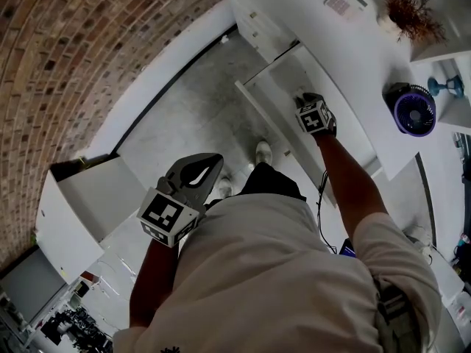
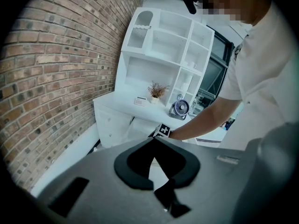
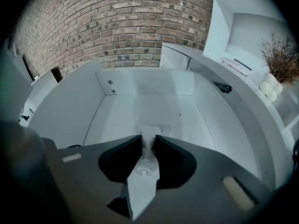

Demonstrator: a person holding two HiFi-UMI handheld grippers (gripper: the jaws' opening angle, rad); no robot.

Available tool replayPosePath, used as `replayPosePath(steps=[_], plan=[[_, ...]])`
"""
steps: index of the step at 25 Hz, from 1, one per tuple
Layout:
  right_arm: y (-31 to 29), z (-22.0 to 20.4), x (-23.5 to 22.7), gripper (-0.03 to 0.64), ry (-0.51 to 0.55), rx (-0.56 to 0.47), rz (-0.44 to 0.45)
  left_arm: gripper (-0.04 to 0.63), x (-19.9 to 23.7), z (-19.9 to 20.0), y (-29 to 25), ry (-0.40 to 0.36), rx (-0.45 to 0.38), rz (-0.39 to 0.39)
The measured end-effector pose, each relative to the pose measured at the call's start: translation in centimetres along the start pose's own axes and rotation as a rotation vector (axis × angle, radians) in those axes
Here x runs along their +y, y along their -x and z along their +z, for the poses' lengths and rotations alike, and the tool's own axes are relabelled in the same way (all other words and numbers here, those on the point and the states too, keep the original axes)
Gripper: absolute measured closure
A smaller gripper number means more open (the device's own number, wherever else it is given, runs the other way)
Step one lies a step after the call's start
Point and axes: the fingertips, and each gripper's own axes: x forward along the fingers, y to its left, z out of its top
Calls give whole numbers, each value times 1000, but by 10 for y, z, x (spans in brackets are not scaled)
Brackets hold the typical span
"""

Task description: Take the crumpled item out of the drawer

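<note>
The right hand-held gripper (image 3: 148,144) reached down into the open white drawer (image 3: 70,111) below the counter (image 1: 309,20). Its jaws were pinched on a crumpled white item (image 3: 148,130), which rested on the drawer floor near the middle, partly sticking out beyond the jaw tips. The left hand-held gripper (image 2: 153,140) was held back beside the person's body, well away from the drawer, with its jaw tips together and nothing between them. A small fan (image 1: 412,109) and a dried plant (image 1: 408,9) stood on the counter.
</note>
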Motion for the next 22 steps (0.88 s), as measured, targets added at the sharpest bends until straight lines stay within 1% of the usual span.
replayPosePath(steps=[10, 15, 22], plan=[[29, 15, 6, 522, 6, -27, -21, 589, -2, -3, 24, -15, -36, -19], [47, 22, 12, 525, 13, -58, -39, 589, -6, -7, 40, -30, -59, -37], [89, 33, 28, 526, -8, -92, -79, 589, -11, -19, 72, -53, -88, -67]])
